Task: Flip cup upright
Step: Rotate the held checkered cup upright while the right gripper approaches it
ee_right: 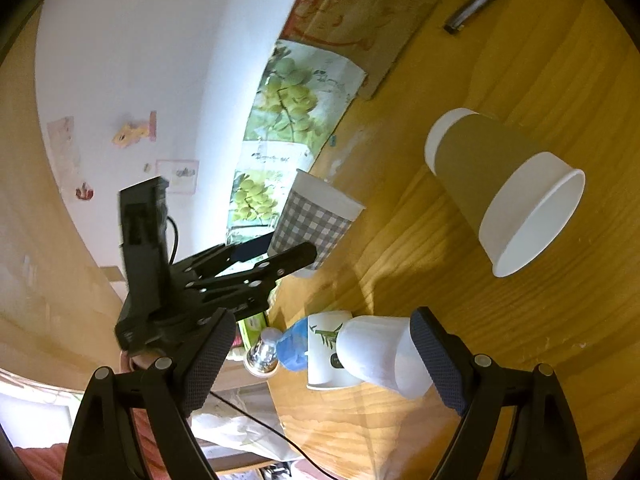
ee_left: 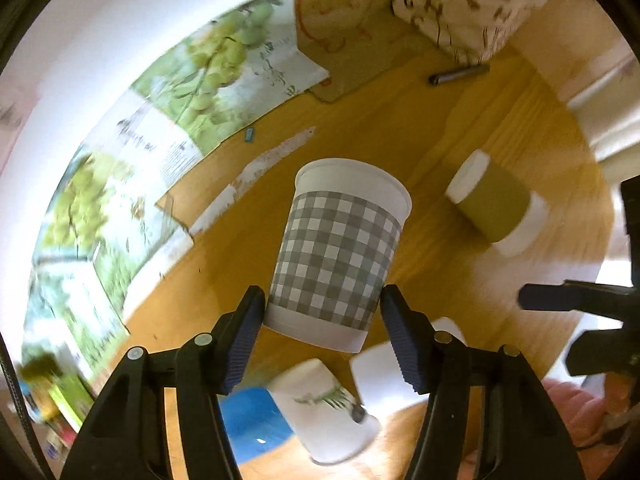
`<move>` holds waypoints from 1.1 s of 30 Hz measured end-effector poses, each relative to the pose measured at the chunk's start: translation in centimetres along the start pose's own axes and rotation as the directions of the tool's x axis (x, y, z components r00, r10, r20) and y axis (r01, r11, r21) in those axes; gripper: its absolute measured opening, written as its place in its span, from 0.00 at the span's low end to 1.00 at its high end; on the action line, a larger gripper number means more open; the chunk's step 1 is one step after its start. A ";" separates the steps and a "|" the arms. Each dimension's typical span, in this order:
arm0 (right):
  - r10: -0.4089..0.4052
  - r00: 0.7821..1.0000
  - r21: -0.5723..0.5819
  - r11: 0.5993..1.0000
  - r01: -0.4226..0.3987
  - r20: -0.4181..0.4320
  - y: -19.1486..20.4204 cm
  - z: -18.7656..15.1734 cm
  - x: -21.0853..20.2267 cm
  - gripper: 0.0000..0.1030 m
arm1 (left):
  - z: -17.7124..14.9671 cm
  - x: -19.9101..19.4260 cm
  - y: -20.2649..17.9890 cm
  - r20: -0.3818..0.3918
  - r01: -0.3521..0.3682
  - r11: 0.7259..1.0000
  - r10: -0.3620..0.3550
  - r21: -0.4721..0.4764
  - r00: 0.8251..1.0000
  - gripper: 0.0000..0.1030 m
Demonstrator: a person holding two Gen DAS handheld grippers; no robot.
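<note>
Left gripper fingers clamp the lower body of the grey-and-white checked paper cup, held above the round wooden table. Right gripper fingers spread wide, holding nothing. Olive-banded white paper cup lies on its side on the table.

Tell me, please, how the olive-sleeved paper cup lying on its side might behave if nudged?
The olive-sleeved paper cup probably rolls in a curve, since it lies on its tapered side on the wooden table. It looks empty, so likely light. Thin paper walls may dent under firm jaws.

Left black plastic two-finger gripper: ribbed blue pads, silver pivot screws. Right black plastic two-finger gripper: same build, dark textured pads.
</note>
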State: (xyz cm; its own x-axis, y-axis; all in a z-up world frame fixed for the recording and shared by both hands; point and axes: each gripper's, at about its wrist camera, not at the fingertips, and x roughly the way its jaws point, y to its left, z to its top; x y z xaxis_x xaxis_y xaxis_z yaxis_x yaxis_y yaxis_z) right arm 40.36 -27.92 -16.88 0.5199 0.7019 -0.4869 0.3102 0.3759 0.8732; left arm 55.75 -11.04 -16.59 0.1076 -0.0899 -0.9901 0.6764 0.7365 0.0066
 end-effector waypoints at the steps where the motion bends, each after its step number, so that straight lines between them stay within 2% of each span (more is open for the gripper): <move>1: 0.002 1.000 -0.007 1.000 -0.002 -0.005 0.1 -0.1 -0.1 0.87 | -1.4 -0.4 -2.0 0.012 0.002 1.000 -0.001 -0.020 1.000 0.62; 5: 0.004 1.000 -0.034 0.999 -0.005 -0.024 0.7 -0.6 -0.1 0.87 | -4.1 -3.4 -4.8 0.075 0.010 0.994 -0.001 -0.113 0.997 0.62; 10: 0.020 0.999 -0.061 0.998 -0.023 -0.048 1.4 -1.9 -0.1 0.87 | -8.3 -5.1 -4.8 0.151 0.000 0.976 0.035 -0.220 0.988 0.62; 18: 0.038 0.997 -0.086 0.995 -0.045 -0.073 3.2 -4.7 0.3 0.87 | -15.8 -7.1 -4.6 0.270 0.082 0.935 0.016 -0.345 0.963 0.62; 21: 0.039 0.996 -0.102 0.994 -0.047 -0.082 4.1 -6.1 0.6 0.87 | -18.5 -7.7 -5.0 0.311 0.079 0.926 0.043 -0.368 0.950 0.62; 24: 0.032 0.995 -0.121 0.992 -0.043 -0.092 4.9 -7.6 0.8 0.87 | -20.9 -7.9 -5.0 0.329 0.096 0.912 0.044 -0.398 0.943 0.62; 25: 0.030 0.995 -0.128 0.991 -0.043 -0.094 5.2 -8.2 0.9 0.87 | -21.8 -8.0 -5.0 0.300 0.103 0.909 0.025 -0.403 0.953 0.62; 29: 0.028 0.995 -0.140 0.989 -0.042 -0.097 6.0 -10.2 1.3 0.87 | -25.1 -7.8 -5.2 0.332 0.141 0.888 0.014 -0.438 0.943 0.62; 33: 0.026 0.995 -0.138 0.990 -0.039 -0.101 6.2 -12.5 1.5 0.87 | -28.2 -6.8 -5.6 0.331 0.176 0.868 -0.014 -0.465 0.943 0.62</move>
State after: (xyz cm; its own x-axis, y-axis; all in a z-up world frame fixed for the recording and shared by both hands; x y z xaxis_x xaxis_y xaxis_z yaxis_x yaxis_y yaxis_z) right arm 33.12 -16.97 -11.93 0.4448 0.7687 -0.4596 0.1764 0.4279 0.8864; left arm 30.67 4.34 -13.86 0.3332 -0.3174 -0.8878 0.2674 0.9348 -0.2339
